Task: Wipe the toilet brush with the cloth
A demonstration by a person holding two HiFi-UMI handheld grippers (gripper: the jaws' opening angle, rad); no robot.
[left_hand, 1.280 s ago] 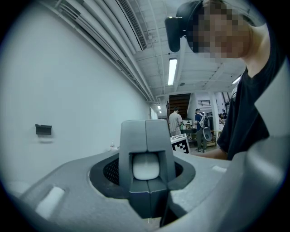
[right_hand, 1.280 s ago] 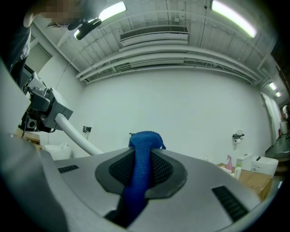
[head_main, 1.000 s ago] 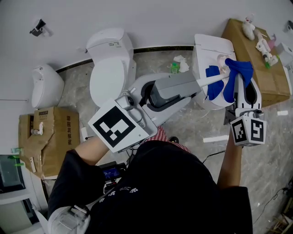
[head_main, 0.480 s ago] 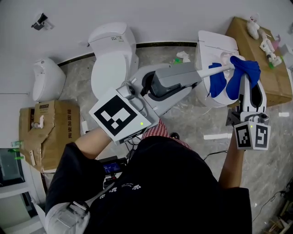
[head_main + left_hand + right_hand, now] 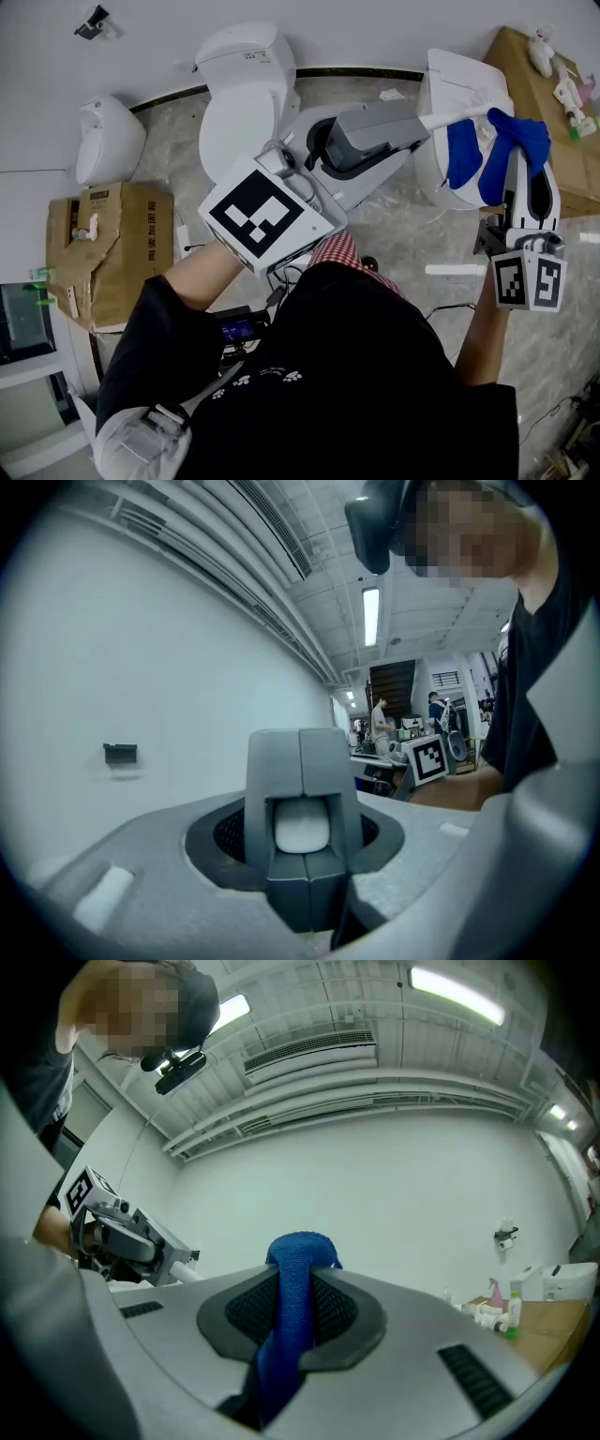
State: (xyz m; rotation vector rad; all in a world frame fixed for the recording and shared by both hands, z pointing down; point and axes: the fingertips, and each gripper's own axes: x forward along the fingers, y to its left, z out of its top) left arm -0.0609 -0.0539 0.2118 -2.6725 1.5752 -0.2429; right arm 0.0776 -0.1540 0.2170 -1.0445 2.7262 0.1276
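Observation:
The toilet brush (image 5: pixel 448 119) shows as a white rod running right from a grey handle (image 5: pixel 300 827). My left gripper (image 5: pixel 398 131) is shut on that handle, whose end sits between the jaws in the left gripper view, at my left gripper (image 5: pixel 302 841). A blue cloth (image 5: pixel 514 139) hangs over the rod's far end and hides it. My right gripper (image 5: pixel 521 159) is shut on the cloth, and the cloth (image 5: pixel 298 1269) runs up between the jaws of my right gripper (image 5: pixel 289 1344).
A white toilet (image 5: pixel 246 103) stands at the back, and a second one (image 5: pixel 469 80) is under the cloth. A small white bowl (image 5: pixel 108 141) is at the left. Cardboard boxes stand at the left (image 5: pixel 103 244) and right (image 5: pixel 562 178), the right one bearing bottles.
The whole picture has shifted as the head turned. My left gripper with the brush has drifted slightly up and right. The cloth stays draped over the rod's end.

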